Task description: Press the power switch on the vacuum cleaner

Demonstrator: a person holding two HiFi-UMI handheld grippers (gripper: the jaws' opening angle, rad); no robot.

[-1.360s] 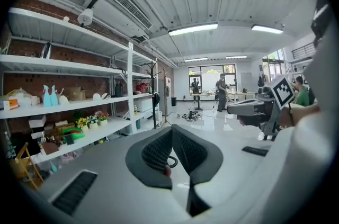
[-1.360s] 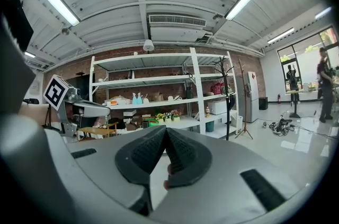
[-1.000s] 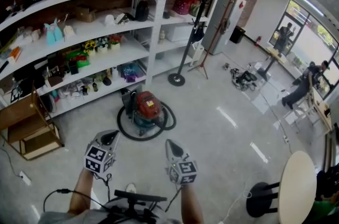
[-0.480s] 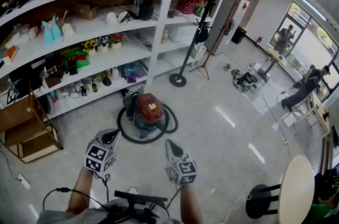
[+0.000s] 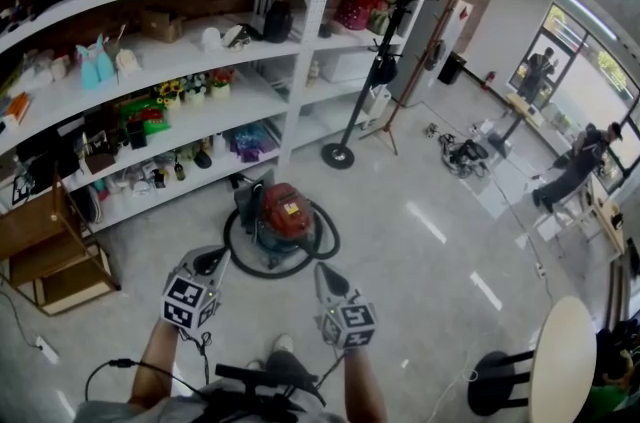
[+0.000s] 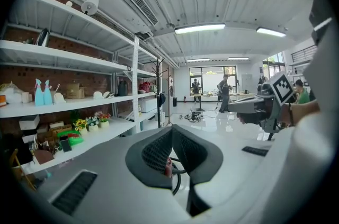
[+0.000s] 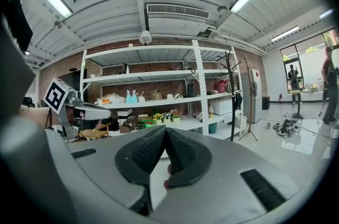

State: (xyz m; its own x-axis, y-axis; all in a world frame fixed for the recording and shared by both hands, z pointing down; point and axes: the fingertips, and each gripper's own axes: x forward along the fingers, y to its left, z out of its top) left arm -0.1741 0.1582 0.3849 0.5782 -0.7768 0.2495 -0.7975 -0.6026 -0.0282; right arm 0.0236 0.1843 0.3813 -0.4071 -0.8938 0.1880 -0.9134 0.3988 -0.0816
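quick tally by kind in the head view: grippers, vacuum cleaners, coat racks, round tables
grippers: 2 (left gripper, right gripper)
vacuum cleaner: 1
coat rack: 1
round table: 1
total: 5

floor (image 5: 420,271): glossy, smooth | vacuum cleaner (image 5: 285,208): red shell, probably plastic | shelving (image 5: 312,16): white metal | fingers (image 6: 156,153): matt, ribbed

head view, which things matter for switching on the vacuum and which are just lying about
Job in hand:
vacuum cleaner
left gripper, shut, empty
right gripper, shut, empty

Lying about:
shelves
coat stand
round table
black stool
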